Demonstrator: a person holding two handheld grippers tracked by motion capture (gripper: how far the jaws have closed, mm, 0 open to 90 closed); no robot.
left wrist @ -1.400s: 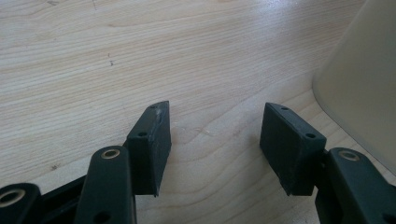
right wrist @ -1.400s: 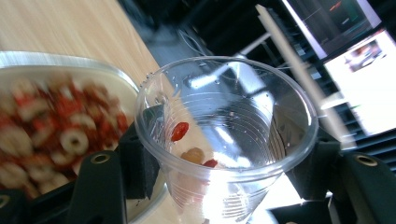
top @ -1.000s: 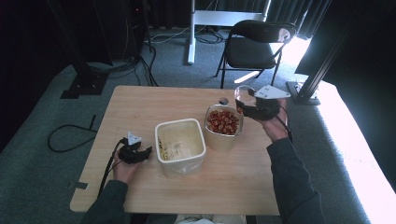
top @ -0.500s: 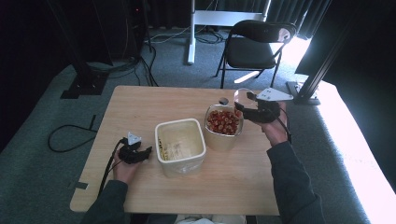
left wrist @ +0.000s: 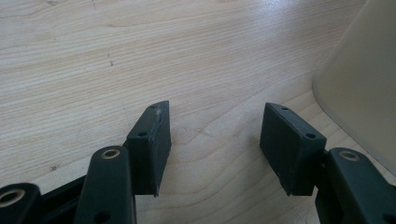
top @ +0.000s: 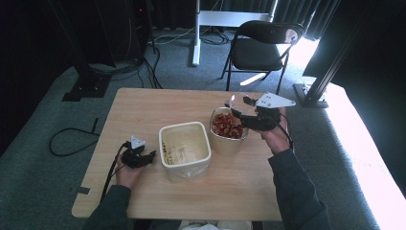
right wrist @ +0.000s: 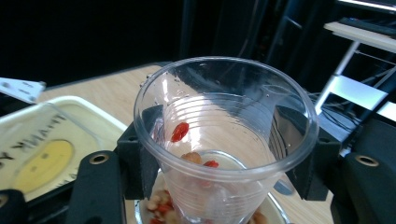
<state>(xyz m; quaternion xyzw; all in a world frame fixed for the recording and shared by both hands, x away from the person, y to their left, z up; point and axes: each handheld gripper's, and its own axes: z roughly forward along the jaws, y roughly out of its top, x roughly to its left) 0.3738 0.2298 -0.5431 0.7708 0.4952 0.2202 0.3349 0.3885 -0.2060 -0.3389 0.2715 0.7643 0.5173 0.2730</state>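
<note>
Right gripper [right wrist: 219,154]: we clamped the clear plastic cup [right wrist: 224,140], tilted over the bowl of red mix [top: 229,129] | left gripper [left wrist: 215,149]: jaws apart, resting on table [left wrist: 93,56] beside cream tub [top: 185,148].

table [top: 143,110]: light wood | folding chair [top: 261,48]: black, behind table | cable [top: 72,139]: on carpet, left

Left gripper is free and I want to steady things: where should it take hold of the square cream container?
Grip the near left wall of the square cream container at its rim, coming in from the left gripper side: the top is open, and the open gripper sits beside that wall.
</note>
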